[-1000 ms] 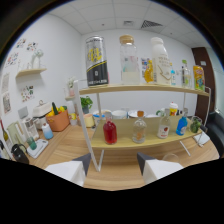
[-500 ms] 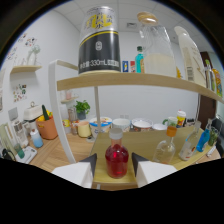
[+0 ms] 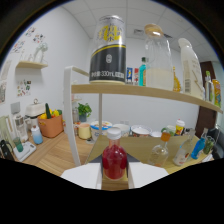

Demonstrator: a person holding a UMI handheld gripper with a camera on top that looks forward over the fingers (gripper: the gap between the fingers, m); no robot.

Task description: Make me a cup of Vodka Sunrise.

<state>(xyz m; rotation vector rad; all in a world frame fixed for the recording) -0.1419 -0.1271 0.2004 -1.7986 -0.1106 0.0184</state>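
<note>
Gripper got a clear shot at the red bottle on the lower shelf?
Probably yes. The red bottle stands between the open gripper fingers, nothing in front of it; the neighbouring clear bottle sits well aside.

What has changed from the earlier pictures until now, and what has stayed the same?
The gripper has moved forward toward the lower shelf. The red bottle, a second ago far off among other bottles, now stands between the open fingers on its own support, not yet gripped. The black can on the upper shelf now looms overhead. Nothing on the shelves has changed place.
</note>
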